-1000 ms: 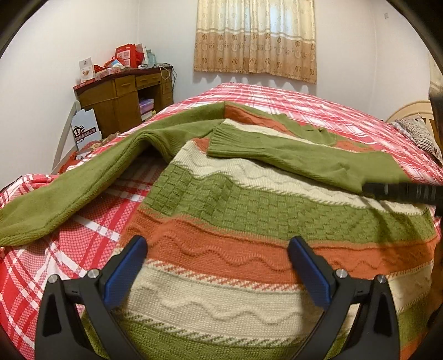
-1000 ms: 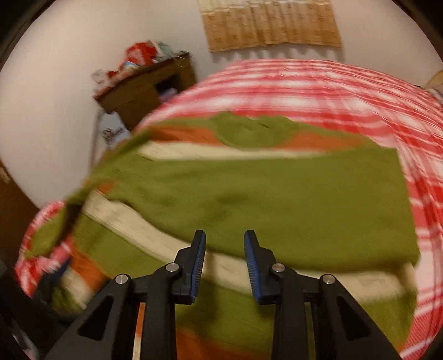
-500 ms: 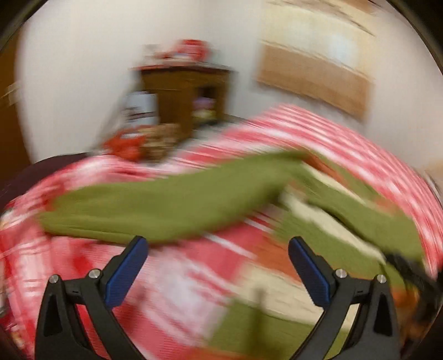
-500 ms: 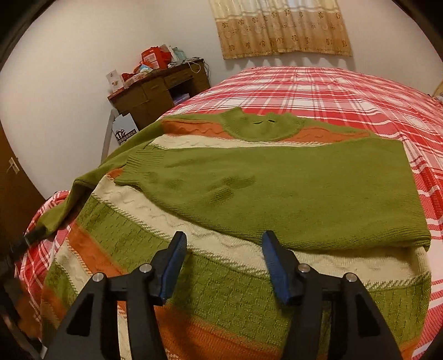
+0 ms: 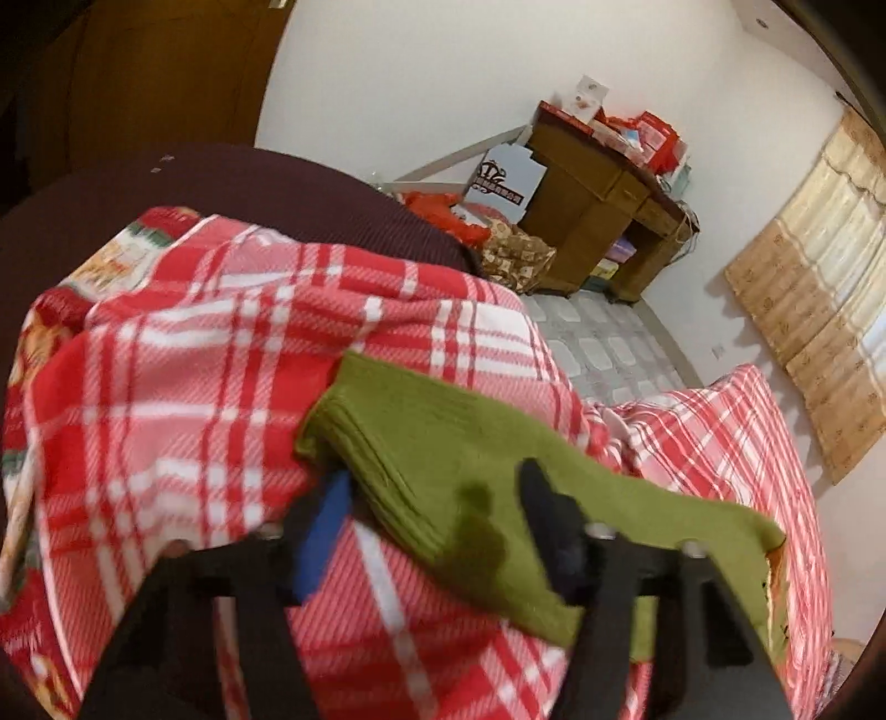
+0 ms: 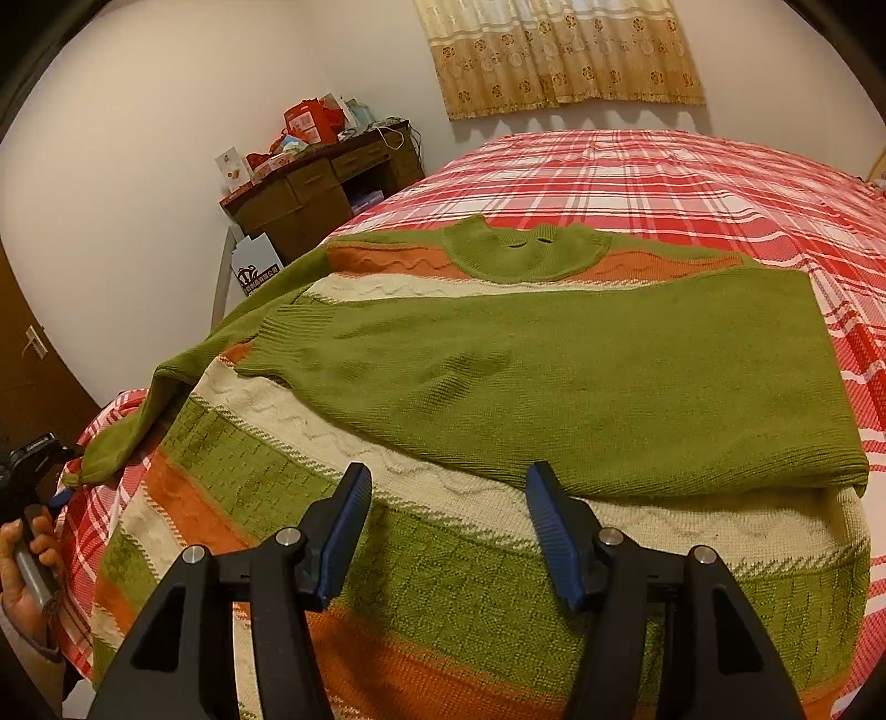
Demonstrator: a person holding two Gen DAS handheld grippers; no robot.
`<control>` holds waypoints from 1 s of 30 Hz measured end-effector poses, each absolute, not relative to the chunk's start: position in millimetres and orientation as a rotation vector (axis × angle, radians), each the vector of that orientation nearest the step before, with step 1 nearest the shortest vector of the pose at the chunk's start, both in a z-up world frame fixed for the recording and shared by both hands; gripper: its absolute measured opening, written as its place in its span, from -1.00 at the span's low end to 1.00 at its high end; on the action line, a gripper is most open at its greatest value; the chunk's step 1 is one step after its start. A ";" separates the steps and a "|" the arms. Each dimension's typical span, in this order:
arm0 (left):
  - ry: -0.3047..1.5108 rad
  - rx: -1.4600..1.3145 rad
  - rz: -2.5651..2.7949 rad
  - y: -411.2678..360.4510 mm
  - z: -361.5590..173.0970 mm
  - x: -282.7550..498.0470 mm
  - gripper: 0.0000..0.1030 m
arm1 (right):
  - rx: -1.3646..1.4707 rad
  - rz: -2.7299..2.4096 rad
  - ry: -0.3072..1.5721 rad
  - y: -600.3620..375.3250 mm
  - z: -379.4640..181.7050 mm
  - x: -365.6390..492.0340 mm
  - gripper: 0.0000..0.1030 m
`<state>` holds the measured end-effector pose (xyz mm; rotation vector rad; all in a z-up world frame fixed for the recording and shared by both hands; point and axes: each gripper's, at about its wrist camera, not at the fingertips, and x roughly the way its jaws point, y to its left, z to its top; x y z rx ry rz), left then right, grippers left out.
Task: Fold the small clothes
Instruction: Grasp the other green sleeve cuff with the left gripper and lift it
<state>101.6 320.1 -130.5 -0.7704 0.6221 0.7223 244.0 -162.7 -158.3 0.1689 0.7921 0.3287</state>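
A striped green, cream and orange sweater [image 6: 443,559] lies flat on the red plaid bed [image 6: 664,177]. Its right sleeve [image 6: 609,387] is folded across the chest. The left sleeve [image 6: 166,387] trails off toward the bed's left edge. In the left wrist view, my left gripper [image 5: 434,509] straddles that sleeve's cuff [image 5: 421,443]. One blue pad [image 5: 326,531] is under the cuff and the other finger is on top, with the jaws closing and a gap still showing. My right gripper [image 6: 448,498] hovers open over the sweater's lower body with nothing between its fingers.
A wooden desk [image 6: 326,188] piled with red boxes stands at the far left wall, with a white box [image 5: 504,177] beside it. A curtain [image 6: 559,50] hangs behind the bed. A dark maroon footboard [image 5: 221,188] borders the bed [image 5: 166,387]. A hand [image 6: 27,554] holds the left gripper's handle.
My left gripper swung left from over the sweater's body to the left sleeve's cuff, rolled, and its jaws narrowed. My right gripper's jaws widened and it stayed in place.
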 end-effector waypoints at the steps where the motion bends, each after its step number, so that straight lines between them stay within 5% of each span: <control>1: 0.631 -0.764 0.721 320.9 -131.9 105.8 -0.01 | 0.169 0.329 0.792 -162.7 -158.3 244.0 0.16; 6: 0.628 -0.739 0.714 318.8 -132.0 105.4 -0.70 | 0.174 0.331 0.792 -162.9 -158.4 243.3 0.16; 8: 0.620 -0.710 0.708 317.5 -126.5 107.1 -0.80 | 0.173 0.331 0.792 -163.0 -158.4 243.3 0.17; 21: 0.383 -0.266 0.314 167.6 -25.6 154.8 -0.83 | 0.185 0.337 0.789 -163.0 -157.7 242.8 0.17; 30: 0.572 -0.115 0.005 37.2 -73.2 195.1 -0.83 | 0.229 0.357 0.782 -168.1 -158.6 243.5 0.17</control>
